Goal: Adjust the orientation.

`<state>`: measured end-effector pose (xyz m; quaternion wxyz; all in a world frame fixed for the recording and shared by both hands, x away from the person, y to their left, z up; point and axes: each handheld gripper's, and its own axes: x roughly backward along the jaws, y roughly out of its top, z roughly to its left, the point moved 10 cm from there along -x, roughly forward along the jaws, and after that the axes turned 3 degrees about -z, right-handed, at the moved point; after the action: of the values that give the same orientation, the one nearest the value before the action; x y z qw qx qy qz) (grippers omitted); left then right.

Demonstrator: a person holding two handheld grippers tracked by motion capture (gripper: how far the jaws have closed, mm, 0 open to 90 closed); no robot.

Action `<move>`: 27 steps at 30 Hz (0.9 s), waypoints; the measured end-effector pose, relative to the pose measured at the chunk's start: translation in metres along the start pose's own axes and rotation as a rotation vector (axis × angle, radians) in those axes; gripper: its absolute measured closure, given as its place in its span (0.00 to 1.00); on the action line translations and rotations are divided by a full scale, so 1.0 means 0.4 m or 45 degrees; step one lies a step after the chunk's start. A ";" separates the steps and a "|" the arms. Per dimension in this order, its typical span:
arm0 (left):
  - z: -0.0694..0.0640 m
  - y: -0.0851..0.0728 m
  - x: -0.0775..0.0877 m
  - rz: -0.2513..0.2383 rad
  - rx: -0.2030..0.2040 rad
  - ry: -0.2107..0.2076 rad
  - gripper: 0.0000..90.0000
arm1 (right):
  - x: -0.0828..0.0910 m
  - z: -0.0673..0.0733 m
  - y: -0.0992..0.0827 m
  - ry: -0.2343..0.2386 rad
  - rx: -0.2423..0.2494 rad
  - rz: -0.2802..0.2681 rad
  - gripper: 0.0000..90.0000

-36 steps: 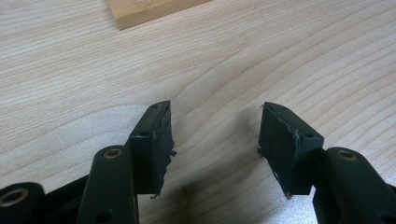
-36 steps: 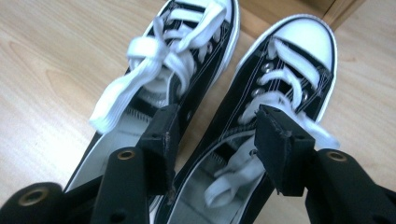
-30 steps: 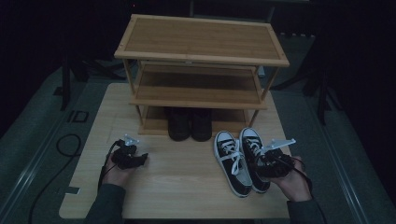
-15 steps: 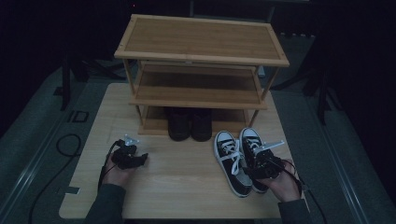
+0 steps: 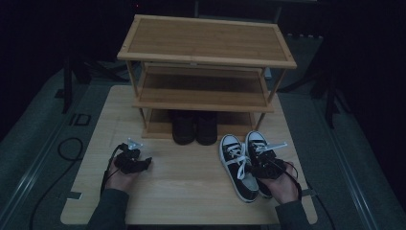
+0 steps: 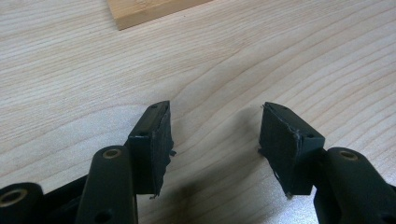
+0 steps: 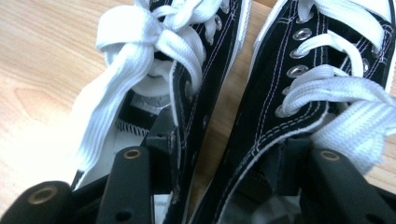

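Observation:
A pair of black canvas sneakers with white laces stands on the wooden table [image 5: 182,191] at the front right, the left sneaker [image 5: 235,165] [image 7: 212,51] close beside the right sneaker [image 5: 256,140] [image 7: 275,88]. My right gripper [image 5: 262,162] [image 7: 226,140] is lowered onto their heel ends, one jaw inside each shoe's opening and both inner side walls between the jaws. Its jaws have just been closing, and a strip of table still shows between the shoes. My left gripper [image 5: 142,164] [image 6: 215,135] rests low over bare wood at the front left, open and empty.
A three-tier bamboo shoe rack [image 5: 206,43] stands at the back of the table. A pair of dark shoes [image 5: 195,127] sits on its bottom shelf, toes facing me. Cables trail off the table's front edge on both sides. The floor around is dark.
My right hand has moved down and forward onto the sneakers' heel ends, its jaws now inside the shoe openings. The left hand has stayed where it was.

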<state>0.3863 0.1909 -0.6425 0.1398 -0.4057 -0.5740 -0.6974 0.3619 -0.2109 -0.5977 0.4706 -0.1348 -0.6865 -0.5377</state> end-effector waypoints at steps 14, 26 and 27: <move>0.000 0.000 0.000 -0.005 0.001 -0.001 0.49 | -0.005 -0.017 -0.003 -0.045 0.015 0.022 0.94; 0.000 0.001 -0.001 -0.004 0.002 0.001 0.49 | 0.029 -0.027 -0.031 0.022 0.297 0.032 0.95; 0.000 0.001 -0.001 -0.004 0.002 0.001 0.49 | 0.028 -0.028 -0.033 0.038 0.291 0.025 0.95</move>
<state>0.3866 0.1906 -0.6425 0.1392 -0.4042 -0.5750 -0.6975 0.3525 -0.2294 -0.5971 0.4982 -0.0789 -0.7350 -0.4532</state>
